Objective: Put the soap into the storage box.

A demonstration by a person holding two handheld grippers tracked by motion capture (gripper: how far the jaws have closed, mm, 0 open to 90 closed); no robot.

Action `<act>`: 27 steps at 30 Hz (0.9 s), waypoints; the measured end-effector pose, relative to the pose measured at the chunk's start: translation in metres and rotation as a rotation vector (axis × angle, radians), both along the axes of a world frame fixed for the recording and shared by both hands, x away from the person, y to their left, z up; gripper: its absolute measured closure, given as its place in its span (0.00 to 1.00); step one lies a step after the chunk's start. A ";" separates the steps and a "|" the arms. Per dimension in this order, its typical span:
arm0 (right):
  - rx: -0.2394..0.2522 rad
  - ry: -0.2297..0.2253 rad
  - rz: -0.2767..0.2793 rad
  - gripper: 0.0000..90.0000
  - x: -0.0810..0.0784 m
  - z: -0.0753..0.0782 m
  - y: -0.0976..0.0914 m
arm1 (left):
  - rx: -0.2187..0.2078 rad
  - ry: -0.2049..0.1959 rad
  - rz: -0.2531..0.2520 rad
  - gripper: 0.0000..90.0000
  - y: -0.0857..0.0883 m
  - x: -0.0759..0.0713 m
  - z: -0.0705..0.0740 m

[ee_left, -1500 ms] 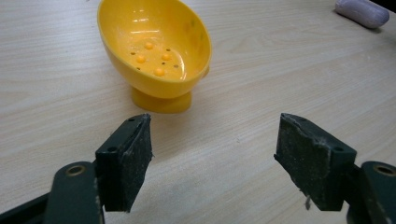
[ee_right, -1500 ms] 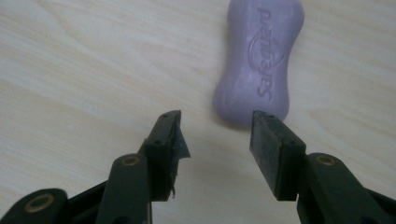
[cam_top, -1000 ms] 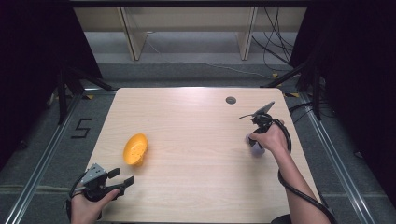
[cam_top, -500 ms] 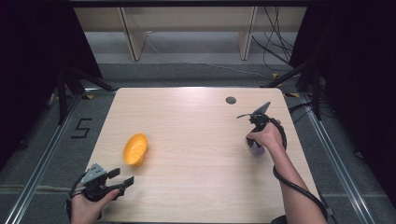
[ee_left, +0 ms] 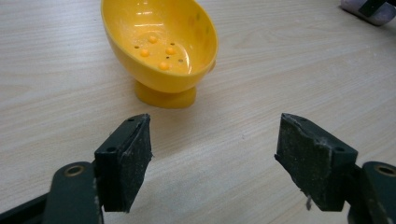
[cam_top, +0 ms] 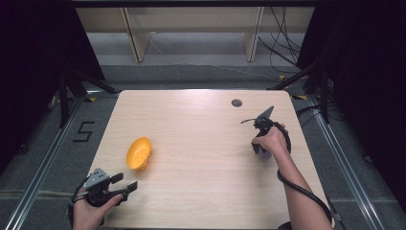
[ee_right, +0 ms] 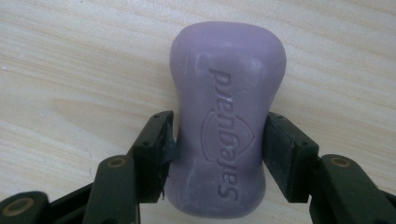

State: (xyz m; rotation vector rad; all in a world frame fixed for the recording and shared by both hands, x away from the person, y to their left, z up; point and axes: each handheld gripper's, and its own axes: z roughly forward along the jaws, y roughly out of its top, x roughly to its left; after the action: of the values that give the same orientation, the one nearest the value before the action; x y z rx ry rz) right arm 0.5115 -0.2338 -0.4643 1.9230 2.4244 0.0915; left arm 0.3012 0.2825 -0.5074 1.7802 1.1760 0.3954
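A purple soap bar (ee_right: 224,116) stamped "Safeguard" lies flat on the wooden table (cam_top: 191,124) at the right. My right gripper (ee_right: 217,144) points down over it, its jaws straddling the bar's narrow waist, pads right at its sides with no visible squeeze. These jaws have just been opening. In the high view a hand covers most of the soap (cam_top: 262,150) and the right gripper (cam_top: 261,147). A yellow soap dish (cam_top: 139,153) with drain holes stands tilted on its foot at the left. My left gripper (cam_top: 129,187) rests open near the front left corner, aimed at the dish (ee_left: 159,42), apart from it.
A small dark round disc (cam_top: 236,102) sits near the table's far right edge. The right gripper's cable (cam_top: 306,191) trails along the forearm. Beyond the table are shelf legs (cam_top: 134,38) and floor cables. Bare wood lies between dish and soap.
The right hand has come down a little onto the soap spot and shifted slightly. The left hand and the yellow dish have stayed put.
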 end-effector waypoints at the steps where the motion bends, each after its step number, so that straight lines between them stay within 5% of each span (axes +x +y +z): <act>1: -0.002 -0.021 -0.003 0.51 0.000 -0.002 0.000 | 0.000 0.000 0.002 0.29 0.000 0.000 0.000; 14: -0.011 0.009 -0.002 0.55 0.005 -0.003 0.002 | 0.012 0.010 0.010 0.29 -0.001 -0.001 0.000; 27: -0.005 -0.030 0.054 0.56 0.001 -0.003 0.001 | 0.013 0.010 0.012 0.29 -0.001 -0.001 0.000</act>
State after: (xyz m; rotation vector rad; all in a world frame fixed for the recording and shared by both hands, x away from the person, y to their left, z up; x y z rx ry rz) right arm 0.5123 -0.2327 -0.4673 1.8404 2.4548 0.1150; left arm 0.3007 0.2818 -0.5073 1.7894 1.1934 0.4029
